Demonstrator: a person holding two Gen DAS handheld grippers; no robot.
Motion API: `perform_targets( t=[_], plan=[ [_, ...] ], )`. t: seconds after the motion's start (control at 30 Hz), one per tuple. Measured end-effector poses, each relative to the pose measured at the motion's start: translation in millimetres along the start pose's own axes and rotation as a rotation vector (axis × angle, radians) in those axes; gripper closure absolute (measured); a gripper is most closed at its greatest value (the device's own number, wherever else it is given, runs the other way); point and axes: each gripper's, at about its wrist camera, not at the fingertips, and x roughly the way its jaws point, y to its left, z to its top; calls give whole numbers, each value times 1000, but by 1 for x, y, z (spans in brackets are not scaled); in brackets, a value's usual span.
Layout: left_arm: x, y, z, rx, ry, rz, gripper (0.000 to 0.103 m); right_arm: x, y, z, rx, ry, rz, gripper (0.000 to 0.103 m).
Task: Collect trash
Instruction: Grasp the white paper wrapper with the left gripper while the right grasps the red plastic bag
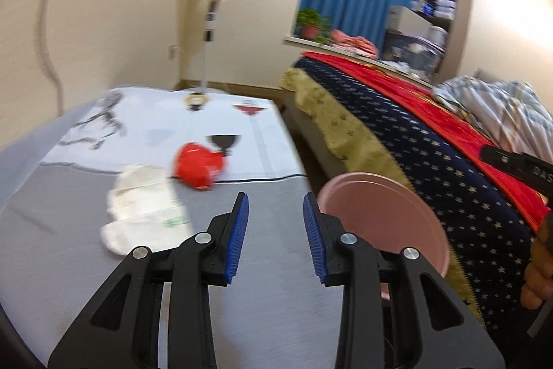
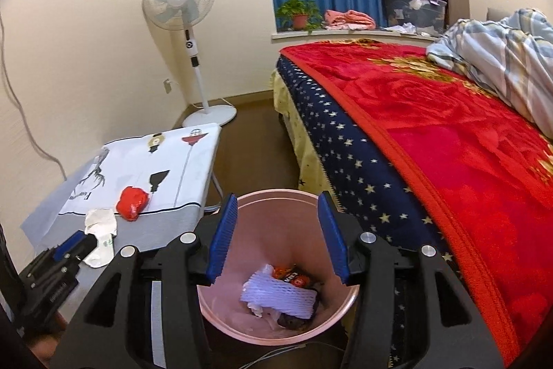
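A pink trash bin (image 2: 276, 265) stands beside the table and holds white foam netting (image 2: 276, 293), a snack wrapper and other scraps. My right gripper (image 2: 278, 199) hangs open over the bin with nothing between its blue pads. On the table lie a crumpled red wrapper (image 1: 198, 166) (image 2: 133, 201) and a white wrapper with green print (image 1: 145, 206) (image 2: 102, 230). My left gripper (image 1: 275, 199) (image 2: 74, 242) is open and empty above the grey tabletop, just right of the white wrapper. The bin's rim (image 1: 380, 217) shows to its right.
A white printed cloth (image 1: 155, 127) covers the far half of the grey table (image 1: 259, 265). A bed with a red blanket (image 2: 449, 144) and starry sheet lies to the right. A standing fan (image 2: 183, 6) is in the corner. A person's hand (image 1: 539, 265) shows at the right edge.
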Motion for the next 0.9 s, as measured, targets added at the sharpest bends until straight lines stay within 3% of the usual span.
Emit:
perform_targets(
  t=[0.23, 0.3, 0.37, 0.4, 0.5, 0.9],
  plan=[
    [-5, 71, -7, -143, 15, 141, 69, 3, 21, -3, -27, -14, 45, 53],
    [-3, 86, -11, -189, 24, 173, 64, 7, 28, -5, -32, -16, 59, 53],
    [0, 101, -15, -247, 35, 207, 49, 10, 35, -8, -40, -15, 71, 52],
    [1, 107, -18, -282, 42, 215, 47, 12, 40, -9, -51, -12, 79, 52],
    [9, 121, -25, -345, 68, 231, 47, 18, 51, -14, -69, -6, 96, 51],
    [32, 138, -34, -384, 120, 207, 48, 42, 81, -26, -92, 22, 154, 41]
  ],
)
